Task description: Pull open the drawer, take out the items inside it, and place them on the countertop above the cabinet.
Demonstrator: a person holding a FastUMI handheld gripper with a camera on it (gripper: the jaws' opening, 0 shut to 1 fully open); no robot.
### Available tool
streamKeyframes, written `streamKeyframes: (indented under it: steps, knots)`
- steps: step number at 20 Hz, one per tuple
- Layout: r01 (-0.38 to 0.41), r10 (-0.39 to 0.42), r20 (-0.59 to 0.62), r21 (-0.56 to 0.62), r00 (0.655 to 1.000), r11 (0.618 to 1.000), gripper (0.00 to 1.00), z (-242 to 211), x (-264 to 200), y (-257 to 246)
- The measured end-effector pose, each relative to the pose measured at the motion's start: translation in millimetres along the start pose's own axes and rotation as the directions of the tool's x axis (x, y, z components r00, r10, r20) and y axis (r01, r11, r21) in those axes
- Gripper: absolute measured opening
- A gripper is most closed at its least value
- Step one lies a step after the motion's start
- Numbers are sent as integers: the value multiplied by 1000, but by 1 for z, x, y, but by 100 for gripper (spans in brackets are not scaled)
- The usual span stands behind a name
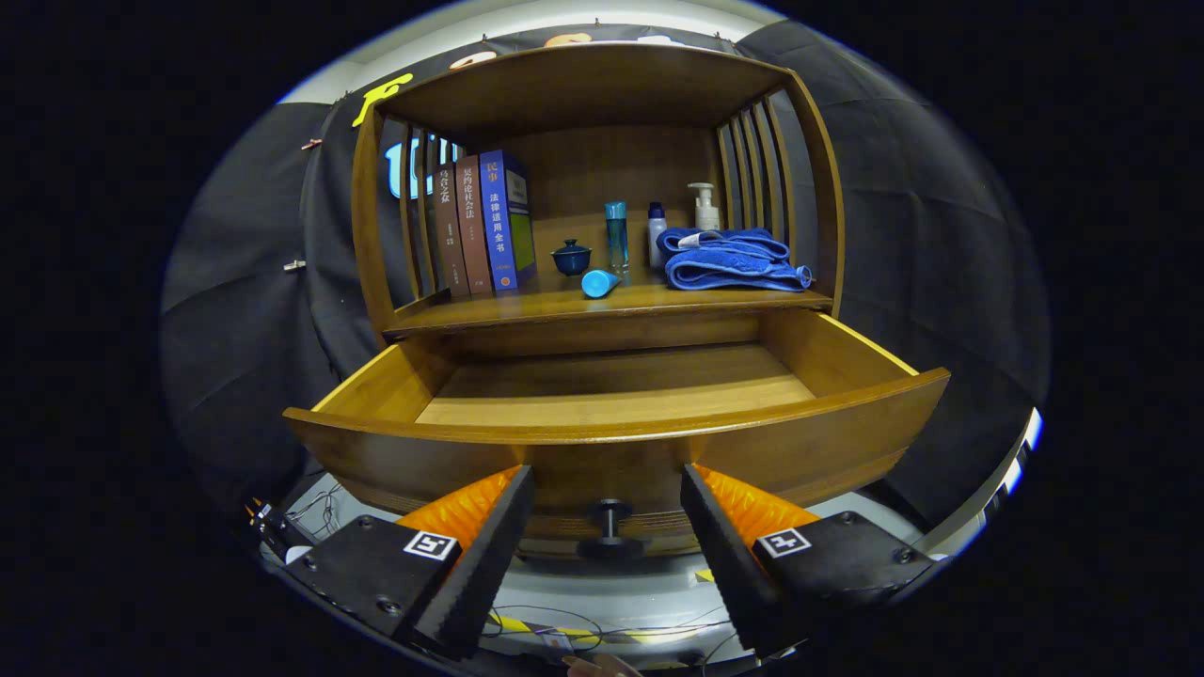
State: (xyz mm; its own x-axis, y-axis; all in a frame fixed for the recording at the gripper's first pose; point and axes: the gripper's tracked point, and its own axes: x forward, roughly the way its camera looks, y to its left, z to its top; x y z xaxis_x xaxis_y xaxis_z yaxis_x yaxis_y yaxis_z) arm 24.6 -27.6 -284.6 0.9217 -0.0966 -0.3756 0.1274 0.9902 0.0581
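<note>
Hand-held gripper (pixel 607 527) released: fingers spread wide, nothing between the pads, standing just in front of the drawer (pixel 616 428) with the knob (pixel 609 527) centred in the gap but touched by neither finger.

Drawer pulled well out from the cabinet. Visible floor of the drawer is bare wood; no item seen in it. The near strip of the floor, right behind the front panel, is hidden from this angle, so a small object there cannot be ruled out.

Counter (pixel 527 303) above the drawer carries: three books (pixel 484 226) upright at the left, a dark lidded cup (pixel 571 257), a blue tumbler lying on its side (pixel 598 282), a tall clear blue bottle (pixel 616 235), a small white bottle (pixel 657 237), a pump dispenser (pixel 704 205) and a folded blue towel (pixel 732 259) at the right.

Judgement: unloading looks done or nearly so; which counter items came from the drawer cannot be told.

Risks from here:
- Tumbler on its side sits close to the counter's front edge; a bump on the cabinet could roll it off into the drawer.
- A hard push on the drawer front would shake the counter; the tall bottle is the likeliest to topple.
- Reaching in blind for the hidden strip could knock a finger on the front panel.
</note>
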Motion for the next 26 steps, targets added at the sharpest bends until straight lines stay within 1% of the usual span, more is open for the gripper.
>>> streamKeyframes:
  steps: [6,9,18,26]
  knots:
    - [-5,5,13,11,1000,1000,100,19,11,7]
    - [-11,11,-8,12,1000,1000,100,25,34,8]
    - [-15,15,-8,15,1000,1000,100,45,92,9]
    - [-13,14,-26,31,1000,999,100,51,138,7]
